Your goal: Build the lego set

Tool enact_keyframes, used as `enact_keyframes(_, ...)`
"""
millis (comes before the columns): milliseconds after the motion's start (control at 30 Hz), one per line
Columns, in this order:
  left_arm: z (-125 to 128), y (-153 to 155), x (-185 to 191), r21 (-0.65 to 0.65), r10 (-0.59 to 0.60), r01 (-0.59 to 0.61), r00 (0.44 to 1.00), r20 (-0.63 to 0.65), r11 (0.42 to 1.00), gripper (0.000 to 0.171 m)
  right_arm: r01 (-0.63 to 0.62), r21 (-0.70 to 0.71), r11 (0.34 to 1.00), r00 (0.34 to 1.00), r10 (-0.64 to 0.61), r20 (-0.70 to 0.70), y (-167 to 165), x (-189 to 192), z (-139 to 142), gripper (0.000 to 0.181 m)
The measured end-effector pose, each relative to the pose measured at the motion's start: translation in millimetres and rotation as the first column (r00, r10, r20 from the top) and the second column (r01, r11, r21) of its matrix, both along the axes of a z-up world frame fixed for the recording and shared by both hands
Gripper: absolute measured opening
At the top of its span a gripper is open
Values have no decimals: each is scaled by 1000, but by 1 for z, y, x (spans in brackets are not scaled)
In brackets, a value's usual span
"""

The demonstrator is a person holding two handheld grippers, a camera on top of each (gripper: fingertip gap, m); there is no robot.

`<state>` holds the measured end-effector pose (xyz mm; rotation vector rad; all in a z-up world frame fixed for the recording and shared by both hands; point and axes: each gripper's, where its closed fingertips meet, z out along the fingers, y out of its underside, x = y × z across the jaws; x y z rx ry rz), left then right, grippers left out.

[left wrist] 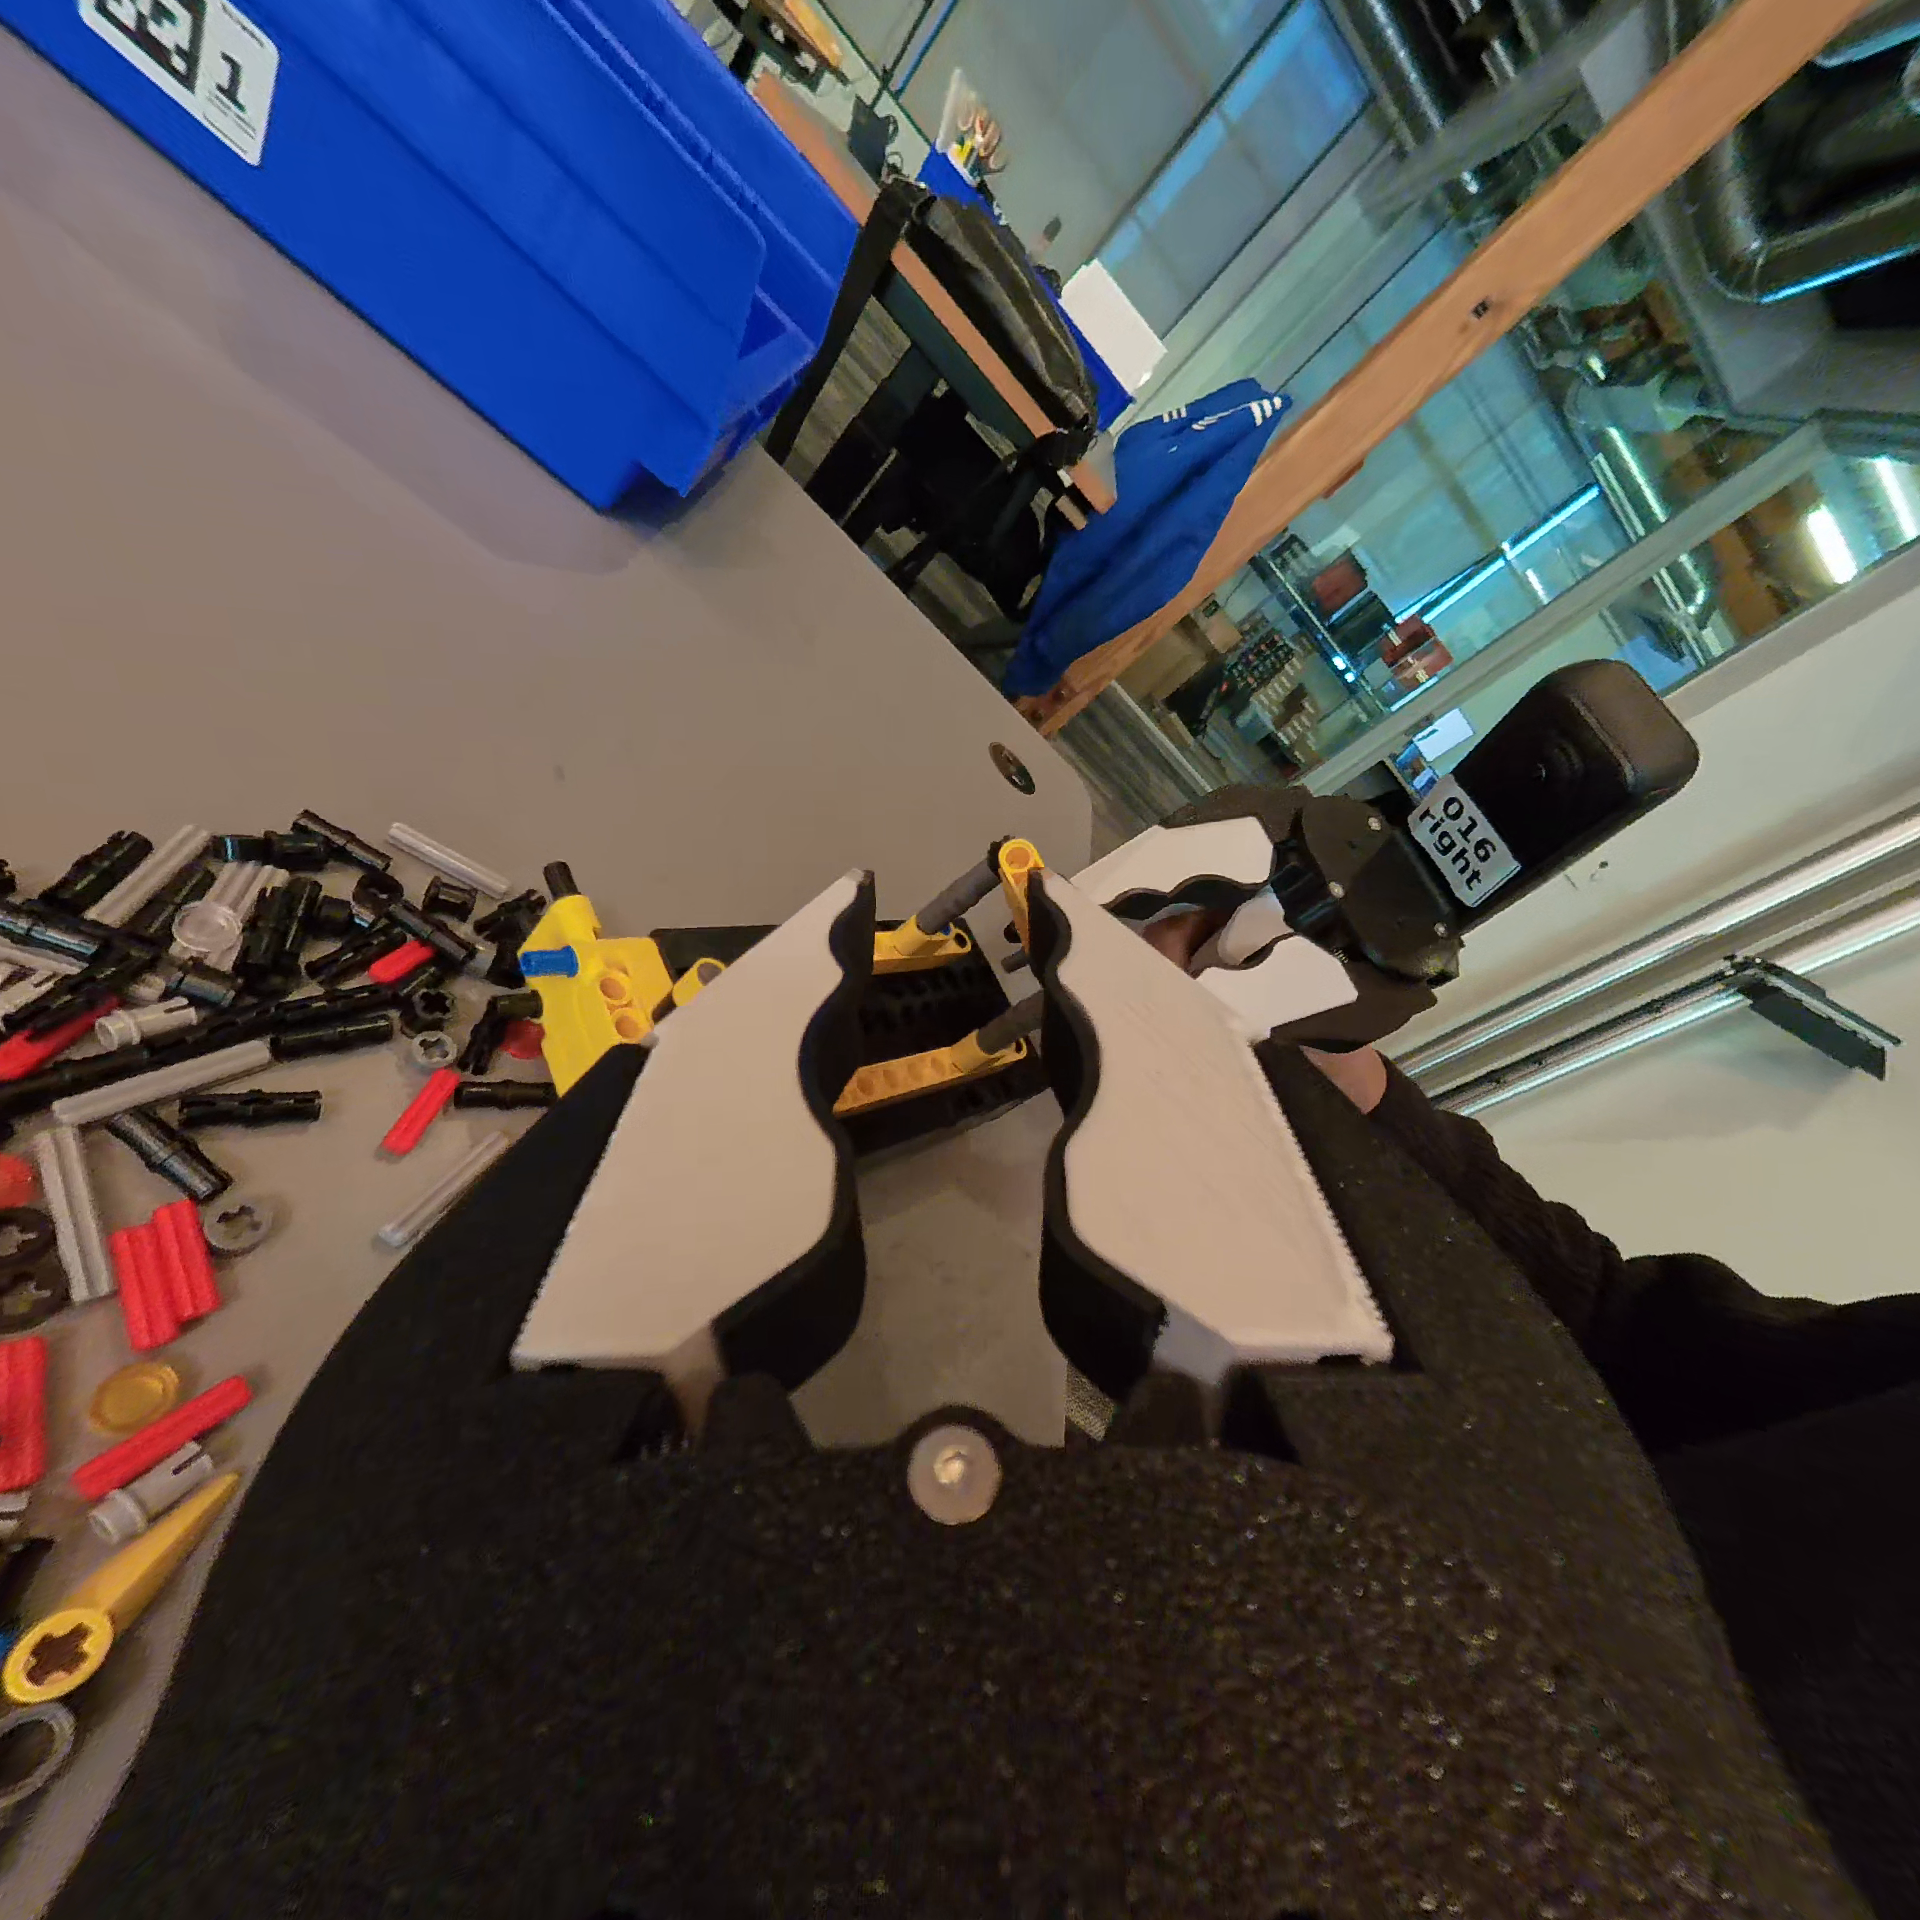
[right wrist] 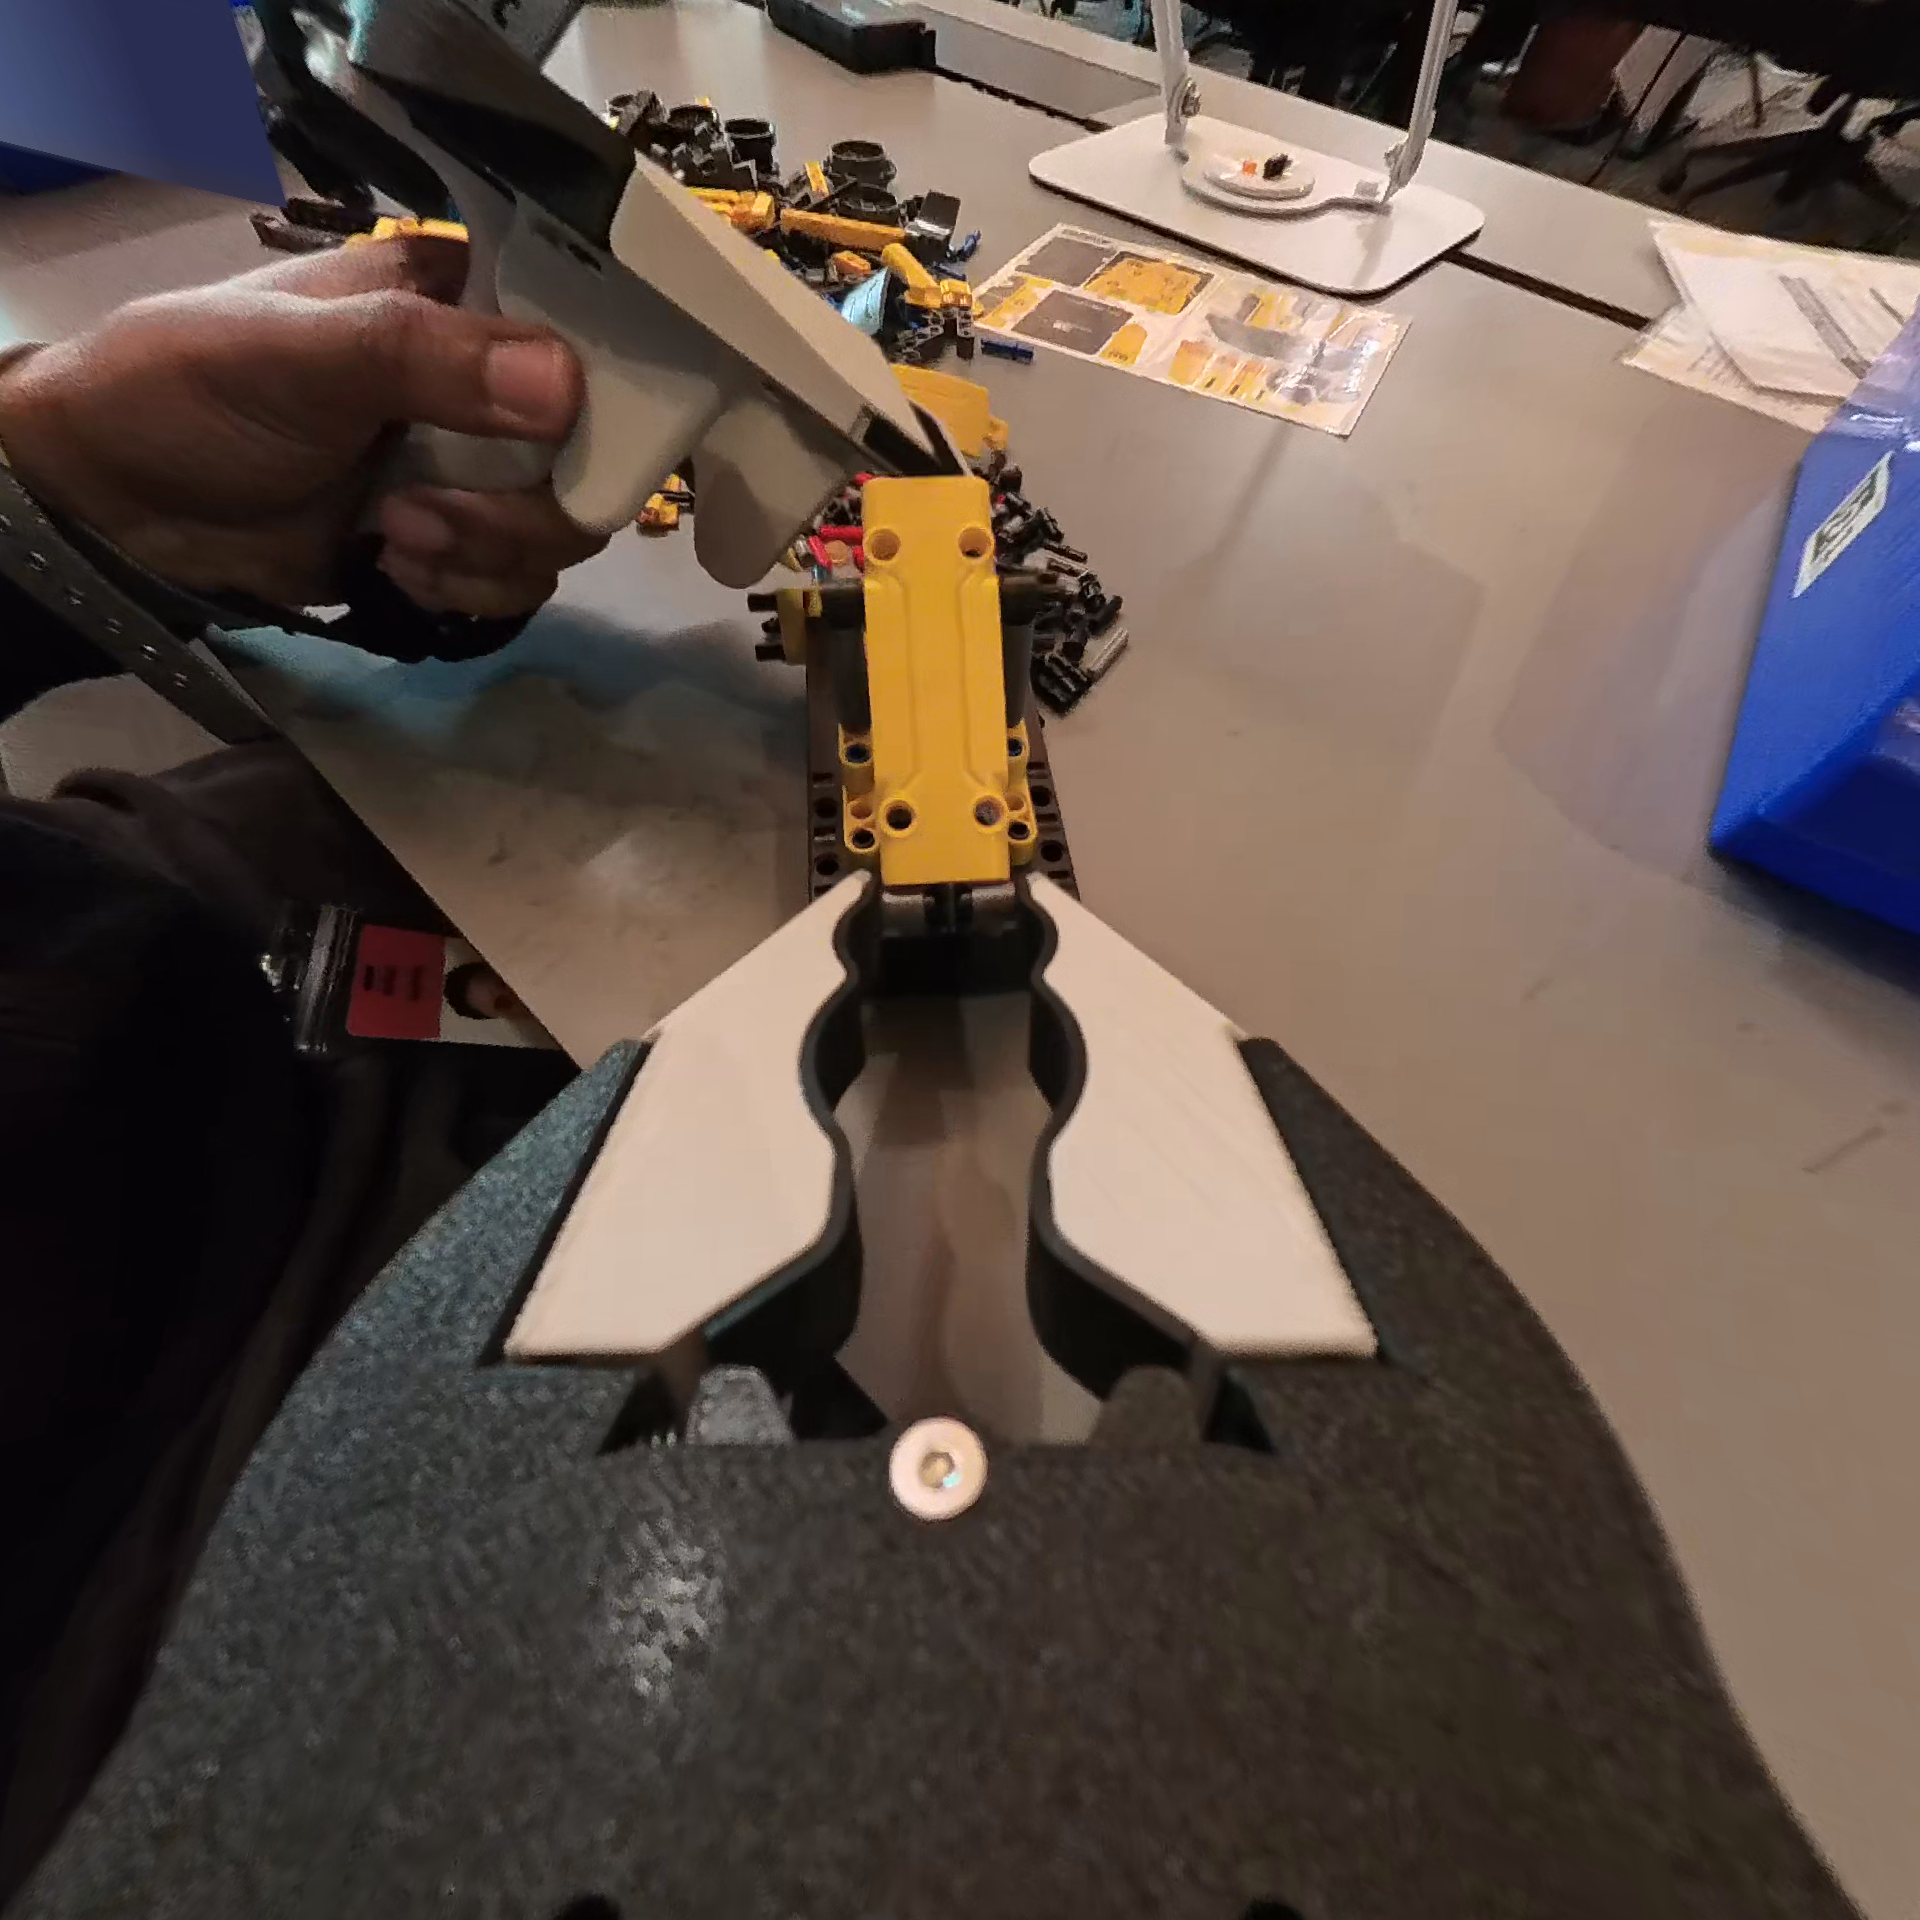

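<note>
Indoors, workshop room with glass walls, grey tabletop carrying blue bins, scattered red, black, grey pins; yellow-black brick assembly at centre, right gripper fingers clenched on its near end, left gripper fingers parted around it.
</note>
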<state>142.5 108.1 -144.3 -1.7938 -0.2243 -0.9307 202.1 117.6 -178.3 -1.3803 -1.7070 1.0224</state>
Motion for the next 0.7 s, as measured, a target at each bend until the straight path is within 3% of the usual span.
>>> enact_keyframes(167,-4,0,4,-12,-13,13,1000,12,1000,28,2,0,1000,1000,-2,17,0,2,-7,25)
enact_keyframes(300,10,-1,10,56,-25,24,999,28,998,30,11,-9,1000,1000,-11,25,0,3,-10,25)
enact_keyframes(433,-1,2,12,3,-27,27,999,-25,1000,30,11,-11,1000,1000,-11,8,-1,2,-9,25)
enact_keyframes(700,-2,2,13,20,-33,32,999,16,999,30,19,-26,999,1000,-19,-17,0,3,-10,25)
